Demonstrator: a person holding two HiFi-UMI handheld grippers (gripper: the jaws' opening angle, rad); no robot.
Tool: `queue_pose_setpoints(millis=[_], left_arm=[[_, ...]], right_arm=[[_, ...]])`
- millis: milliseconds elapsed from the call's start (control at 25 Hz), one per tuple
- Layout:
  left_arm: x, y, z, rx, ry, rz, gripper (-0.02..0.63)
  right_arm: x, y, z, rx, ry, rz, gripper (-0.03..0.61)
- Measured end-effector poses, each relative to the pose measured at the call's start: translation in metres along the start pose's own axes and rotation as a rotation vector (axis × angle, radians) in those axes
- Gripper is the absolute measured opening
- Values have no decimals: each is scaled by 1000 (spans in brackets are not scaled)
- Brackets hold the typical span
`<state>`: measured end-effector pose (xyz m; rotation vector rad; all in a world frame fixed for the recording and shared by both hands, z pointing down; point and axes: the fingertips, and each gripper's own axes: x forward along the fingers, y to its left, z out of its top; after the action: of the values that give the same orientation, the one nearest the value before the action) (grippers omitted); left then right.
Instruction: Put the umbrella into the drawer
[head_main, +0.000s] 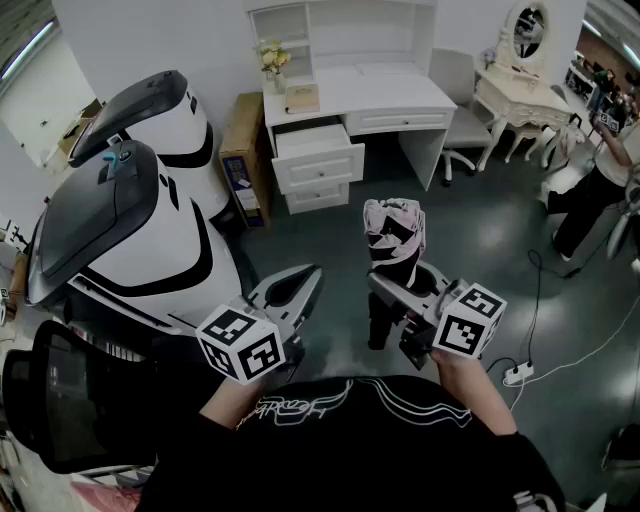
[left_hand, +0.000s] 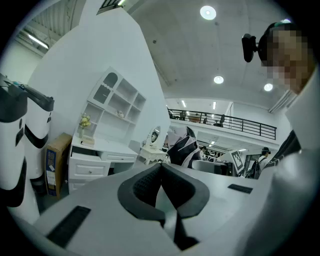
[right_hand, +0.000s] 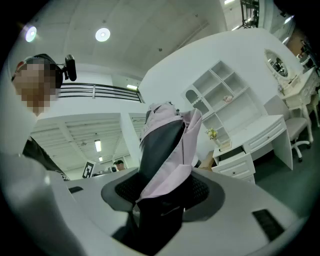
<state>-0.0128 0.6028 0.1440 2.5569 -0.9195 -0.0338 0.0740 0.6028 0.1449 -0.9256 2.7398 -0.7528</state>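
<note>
**Item 1: umbrella (head_main: 393, 235).** Folded, pink and black fabric. It is standing upright in the air in front of the person, well apart from the furniture.

**Item 2: right gripper (head_main: 400, 290).** Its 2 jaws are clamping the umbrella low on the bundle. Both pads are pressing into the folds. The gathered canopy is bulging above them and the dark lower end is hanging below.

**Item 3: left gripper (head_main: 310, 278).** Its 2 jaws are resting closed against each other with nothing between them. It is hovering near the umbrella on the person's left.

**Item 4: drawer (head_main: 318, 150).** This is the upper drawer of the white desk (head_main: 400, 95), standing pulled out across the floor from the person.

**Handling, as judged:**
- The umbrella is probably light.
- It is likely soft on the outside, with loose fabric over a stiff central shaft.
- The cloth may be slippery and could shift under the pads.
- The safest hold is squarely across the middle, where the shaft backs the fabric. Loose flaps alone would be a poor hold.
- It is not fragile, though the ribs could bend under a hard squeeze.
- It will probably need to be laid on its side to fit the drawer.
</note>
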Motion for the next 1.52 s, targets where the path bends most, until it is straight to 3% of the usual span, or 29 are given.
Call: queue_pose_setpoints(millis=[400, 880, 1160, 1360, 1520], left_arm=[[2, -4, -3, 11, 14, -9, 20], [42, -19, -13, 26, 49, 6, 20], [75, 0, -54, 41, 73, 12, 20], [107, 32, -113, 73, 70, 8, 20], [138, 73, -110, 46, 76, 0, 20]], right_arm=[[-1, 4, -2, -28, 13, 11, 232], [-27, -26, 12, -24, 0, 40, 235], [-33, -80, -19, -36, -19, 21, 235], [-33, -140, -71, -40, -42, 21, 235], [-4, -180, -67, -29, -23, 2, 235]])
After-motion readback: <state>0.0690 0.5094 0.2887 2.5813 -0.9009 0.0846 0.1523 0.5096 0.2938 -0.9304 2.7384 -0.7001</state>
